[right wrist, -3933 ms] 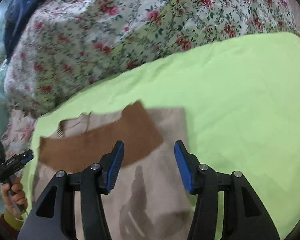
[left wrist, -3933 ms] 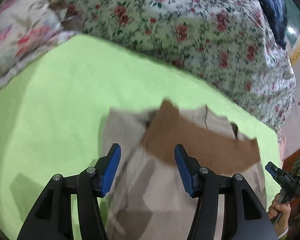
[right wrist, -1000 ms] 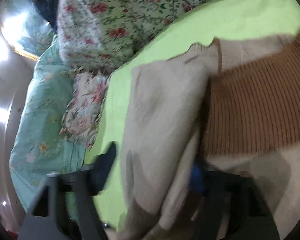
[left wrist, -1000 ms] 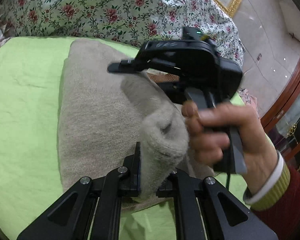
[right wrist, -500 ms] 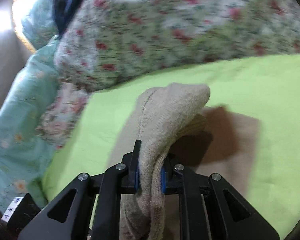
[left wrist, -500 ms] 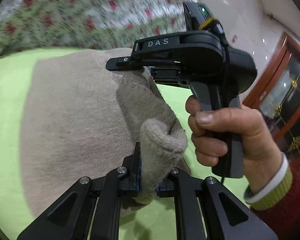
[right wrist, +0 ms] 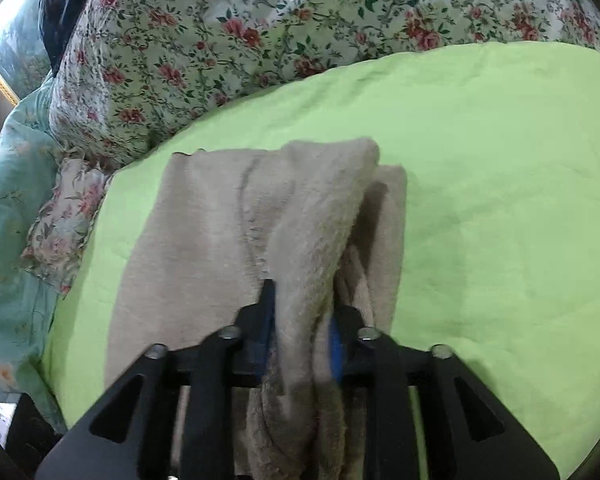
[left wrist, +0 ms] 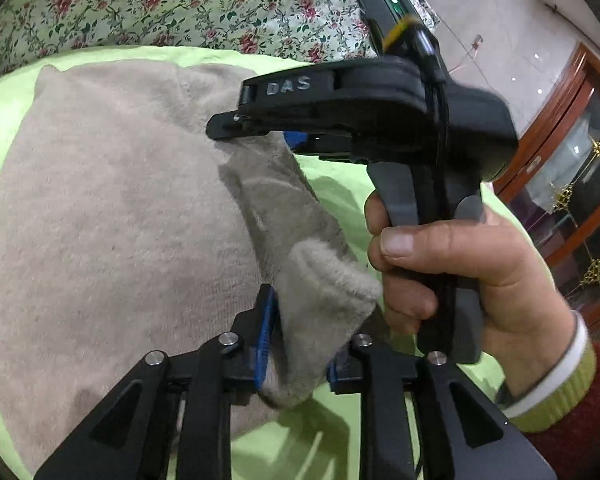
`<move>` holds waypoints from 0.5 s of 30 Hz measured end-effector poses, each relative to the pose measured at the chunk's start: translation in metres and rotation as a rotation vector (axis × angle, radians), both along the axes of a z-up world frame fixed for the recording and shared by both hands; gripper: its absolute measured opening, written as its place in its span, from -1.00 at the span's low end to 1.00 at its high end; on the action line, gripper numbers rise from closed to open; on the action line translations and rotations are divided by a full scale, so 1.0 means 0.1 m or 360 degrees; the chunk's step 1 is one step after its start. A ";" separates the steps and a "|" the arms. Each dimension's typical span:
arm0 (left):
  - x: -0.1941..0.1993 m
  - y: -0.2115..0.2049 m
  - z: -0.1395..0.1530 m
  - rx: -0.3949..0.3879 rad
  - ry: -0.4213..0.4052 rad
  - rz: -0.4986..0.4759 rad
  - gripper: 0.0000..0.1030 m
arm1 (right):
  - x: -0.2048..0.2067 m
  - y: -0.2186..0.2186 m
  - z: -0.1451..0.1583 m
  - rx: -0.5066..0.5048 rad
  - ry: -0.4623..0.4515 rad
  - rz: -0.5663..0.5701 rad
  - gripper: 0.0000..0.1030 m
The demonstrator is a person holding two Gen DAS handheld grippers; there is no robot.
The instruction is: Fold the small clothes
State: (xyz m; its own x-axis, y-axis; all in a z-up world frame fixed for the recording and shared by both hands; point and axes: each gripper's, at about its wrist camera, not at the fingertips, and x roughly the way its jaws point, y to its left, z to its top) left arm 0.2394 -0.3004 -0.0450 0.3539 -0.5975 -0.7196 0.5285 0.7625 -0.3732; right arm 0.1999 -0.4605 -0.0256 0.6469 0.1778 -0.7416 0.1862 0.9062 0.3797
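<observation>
On the green bed cover (right wrist: pixel 500 160) the beige sweater (left wrist: pixel 112 220) is spread, its folded edge lifted between the left gripper (left wrist: pixel 296 344) and the right gripper (right wrist: pixel 302 320), both opening with cloth between the jaws.

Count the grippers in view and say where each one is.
2: the left gripper at one end of the beige garment's fold, the right gripper at the other; both jaws opening with cloth between.

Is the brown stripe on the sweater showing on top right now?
No, the sweater shows only plain beige knit on the green sheet; no brown band is visible.
</observation>
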 end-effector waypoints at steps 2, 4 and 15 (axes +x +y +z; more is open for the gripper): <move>-0.05 0.07 0.04 -0.0012 0.0013 -0.0022 -0.19 | -0.08 0.00 0.02 0.0000 -0.0038 -0.0005 -0.21; -0.15 0.21 0.12 -0.0021 0.0001 -0.0023 0.07 | -0.17 0.01 0.06 -0.0034 -0.0039 -0.0024 0.07; -0.06 1.44 0.38 -0.0084 0.0007 0.0287 0.65 | -0.90 0.00 0.03 0.0113 -0.0002 -0.0100 0.50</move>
